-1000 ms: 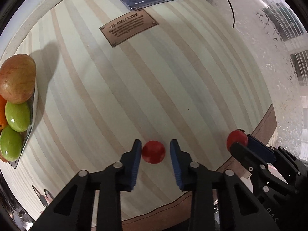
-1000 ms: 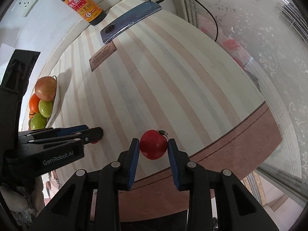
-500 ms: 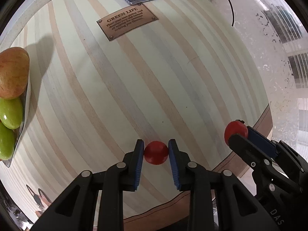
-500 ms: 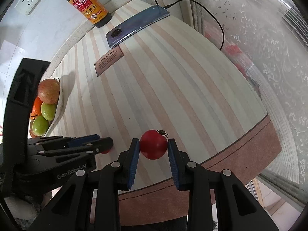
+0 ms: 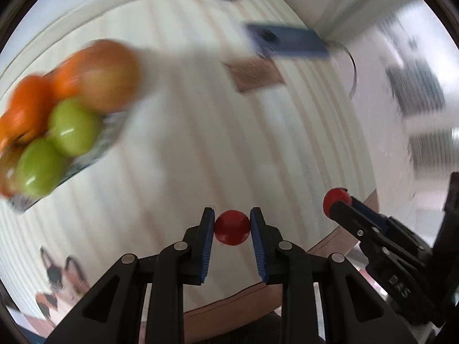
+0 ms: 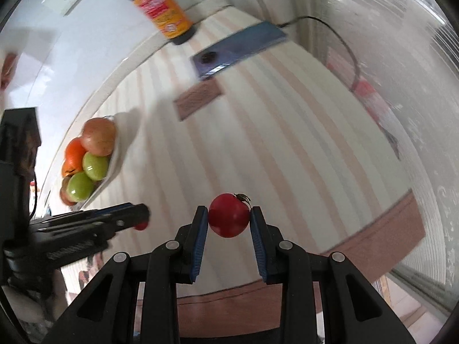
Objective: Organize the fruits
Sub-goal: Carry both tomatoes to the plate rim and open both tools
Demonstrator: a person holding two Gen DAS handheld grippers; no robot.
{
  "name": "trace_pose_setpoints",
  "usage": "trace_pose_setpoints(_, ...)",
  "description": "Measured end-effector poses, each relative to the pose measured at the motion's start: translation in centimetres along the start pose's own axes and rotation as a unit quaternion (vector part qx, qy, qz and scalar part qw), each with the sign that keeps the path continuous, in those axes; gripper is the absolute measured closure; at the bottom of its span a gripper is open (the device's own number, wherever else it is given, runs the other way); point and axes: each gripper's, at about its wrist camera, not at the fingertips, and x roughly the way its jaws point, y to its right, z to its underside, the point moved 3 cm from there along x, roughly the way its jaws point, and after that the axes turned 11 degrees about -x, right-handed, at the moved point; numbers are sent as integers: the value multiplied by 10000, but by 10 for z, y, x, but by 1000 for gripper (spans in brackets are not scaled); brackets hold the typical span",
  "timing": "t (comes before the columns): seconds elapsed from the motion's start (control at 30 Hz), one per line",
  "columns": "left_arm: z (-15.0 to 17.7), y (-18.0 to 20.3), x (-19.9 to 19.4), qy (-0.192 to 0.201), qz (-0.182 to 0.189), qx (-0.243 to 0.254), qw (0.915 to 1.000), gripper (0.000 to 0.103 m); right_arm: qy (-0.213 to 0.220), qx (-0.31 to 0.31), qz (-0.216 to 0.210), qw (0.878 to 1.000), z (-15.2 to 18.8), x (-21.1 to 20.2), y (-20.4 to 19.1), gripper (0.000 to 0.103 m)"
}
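Note:
My left gripper (image 5: 232, 226) is shut on a small red tomato (image 5: 231, 227), held above the striped table. My right gripper (image 6: 229, 216) is shut on a larger red tomato (image 6: 228, 215) with a dark stem. In the left wrist view the right gripper's tomato (image 5: 335, 199) shows at the right. In the right wrist view the left gripper (image 6: 137, 218) shows at the left, its tomato mostly hidden. A fruit plate (image 6: 110, 169) at the left holds an apple (image 6: 99, 136), an orange (image 6: 74, 152) and two green fruits (image 6: 94, 166); it also appears blurred in the left wrist view (image 5: 109, 132).
A soy sauce bottle (image 6: 159, 5) stands at the back by the wall. A blue phone (image 6: 238, 48) with a charging cable (image 6: 338, 37) lies at the back right. A brown label patch (image 6: 198, 100) sits on the tablecloth. The table's front edge (image 6: 373, 238) is close.
My left gripper has closed on the small tomato, lifted it and swung left, bringing the fruit plate into view. The right gripper keeps its tomato and has risen too.

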Motion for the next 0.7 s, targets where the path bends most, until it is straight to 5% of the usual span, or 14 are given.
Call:
trace_pose_setpoints(0.2,2,-93,-68,519,422,-1237,9901,80,-63,-810,-736,9940,-28,14,-91,70)
trace_pose_setpoints(0.47,12,-222,-105,877,749,-2780,9536,80,-233,-1547,-1850,9702,-37,55,-224,70)
trace_pose_setpoints(0.7,8,-279,-87,741,1285,-3651,9191,80,-280,-1976,-2113,9568,-29,89,-295,70)
